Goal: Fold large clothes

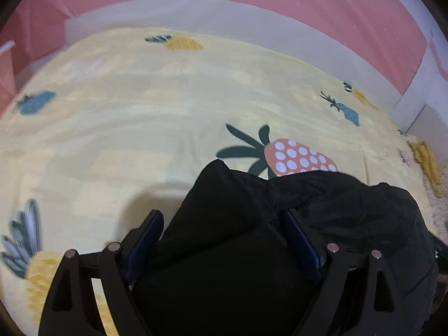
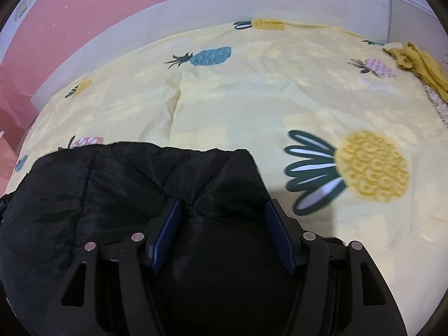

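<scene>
We see a black padded jacket (image 1: 322, 210) lying bunched on a bed covered with a yellow fruit-print sheet (image 1: 126, 128). Our left gripper (image 1: 221, 224) stands with its jaws wide, a thick fold of the jacket filling the gap between its blue pads (image 1: 145, 240); whether they press on it, we cannot tell. Our right gripper (image 2: 222, 215) likewise straddles a corner of the jacket (image 2: 126, 184), grip uncertain. A mustard-yellow garment (image 2: 420, 64) lies crumpled at the bed's far right edge, well apart.
</scene>
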The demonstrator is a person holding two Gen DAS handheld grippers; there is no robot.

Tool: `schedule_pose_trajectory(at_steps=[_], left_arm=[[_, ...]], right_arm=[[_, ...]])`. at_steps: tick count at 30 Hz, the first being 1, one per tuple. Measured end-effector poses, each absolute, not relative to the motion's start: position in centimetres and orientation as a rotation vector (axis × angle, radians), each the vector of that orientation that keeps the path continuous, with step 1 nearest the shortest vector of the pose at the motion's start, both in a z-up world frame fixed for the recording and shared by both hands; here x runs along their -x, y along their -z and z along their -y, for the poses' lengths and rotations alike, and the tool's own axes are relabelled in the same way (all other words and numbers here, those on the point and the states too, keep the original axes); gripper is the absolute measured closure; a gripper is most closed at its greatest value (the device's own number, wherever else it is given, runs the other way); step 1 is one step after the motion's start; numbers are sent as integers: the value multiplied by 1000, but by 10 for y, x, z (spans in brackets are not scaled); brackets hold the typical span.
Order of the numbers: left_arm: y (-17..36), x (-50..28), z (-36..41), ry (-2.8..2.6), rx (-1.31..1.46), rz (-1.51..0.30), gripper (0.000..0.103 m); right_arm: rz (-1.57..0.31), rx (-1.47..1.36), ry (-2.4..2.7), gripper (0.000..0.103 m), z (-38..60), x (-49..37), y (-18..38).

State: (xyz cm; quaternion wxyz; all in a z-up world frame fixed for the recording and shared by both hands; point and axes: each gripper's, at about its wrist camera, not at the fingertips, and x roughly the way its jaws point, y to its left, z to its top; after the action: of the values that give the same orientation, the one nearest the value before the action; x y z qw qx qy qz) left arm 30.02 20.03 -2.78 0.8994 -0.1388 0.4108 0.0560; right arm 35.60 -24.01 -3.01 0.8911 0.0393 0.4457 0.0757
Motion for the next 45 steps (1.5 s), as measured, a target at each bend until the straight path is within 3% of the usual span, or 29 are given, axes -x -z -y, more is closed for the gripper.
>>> schedule_pose_trajectory(at_steps=[6, 9, 17, 28, 39, 45], left_arm=[[-31, -256, -190, -79, 260, -696, 16], [-44, -227, -168, 0, 236, -644, 16], [12, -224, -112, 37, 136, -741, 15], [-10, -203, -119, -20, 116, -731, 16], [7, -184, -123, -52, 95, -734, 15], [-1, -171, -147, -81, 134, -705, 16]], right_arm=[[-766, -40, -216, 41, 236, -301, -33], [-753, -29, -286, 41, 226, -271, -35], [-839, 17, -272, 41, 215, -269, 21], [-769, -28, -263, 41, 237, -236, -15], [-790, -22, -227, 41, 249, -233, 16], [-748, -23, -203, 41, 257, -220, 1]])
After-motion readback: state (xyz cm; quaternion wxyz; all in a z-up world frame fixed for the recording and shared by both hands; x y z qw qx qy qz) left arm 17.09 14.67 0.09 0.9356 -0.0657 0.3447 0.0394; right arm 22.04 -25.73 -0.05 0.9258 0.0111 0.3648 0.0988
